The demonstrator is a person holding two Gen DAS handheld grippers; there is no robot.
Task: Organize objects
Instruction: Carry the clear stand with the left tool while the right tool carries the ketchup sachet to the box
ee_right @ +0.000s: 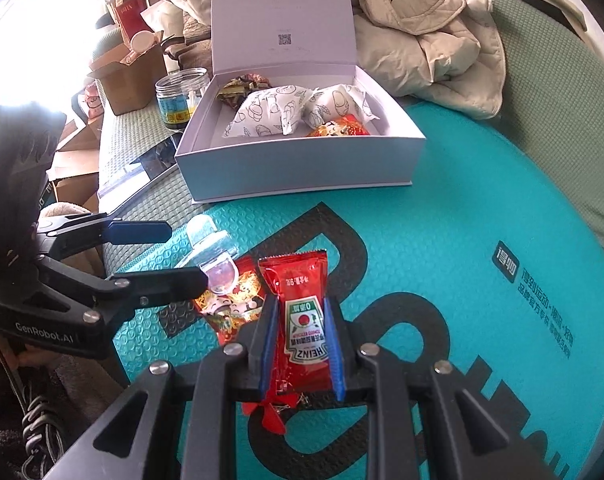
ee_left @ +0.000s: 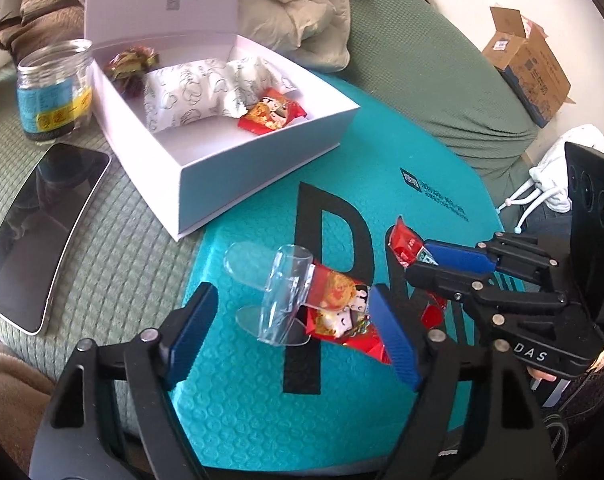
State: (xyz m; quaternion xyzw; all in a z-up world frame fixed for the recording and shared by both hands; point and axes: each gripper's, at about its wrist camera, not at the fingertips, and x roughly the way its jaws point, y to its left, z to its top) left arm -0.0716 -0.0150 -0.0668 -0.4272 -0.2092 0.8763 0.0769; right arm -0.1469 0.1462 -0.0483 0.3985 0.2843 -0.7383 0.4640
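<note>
Two claws work over the teal mat [ee_right: 482, 208]. The right claw [ee_right: 302, 344] is clenched on a red Heinz ketchup sachet [ee_right: 302, 320], pinched between its blue pads just above the mat. The left claw [ee_left: 290, 328] is spread wide, its fingers either side of a clear plastic piece [ee_left: 278, 296] and a red cartoon candy packet [ee_left: 342, 312] lying together on the mat, touching neither. Behind them sits the open white box [ee_right: 302, 168], holding two white printed pouches [ee_right: 262, 114], a matching red packet [ee_right: 342, 128] and a dark foil sweet [ee_right: 242, 86]. Beside the box stand a glass jar [ee_left: 54, 92] and a phone [ee_left: 42, 232].
</note>
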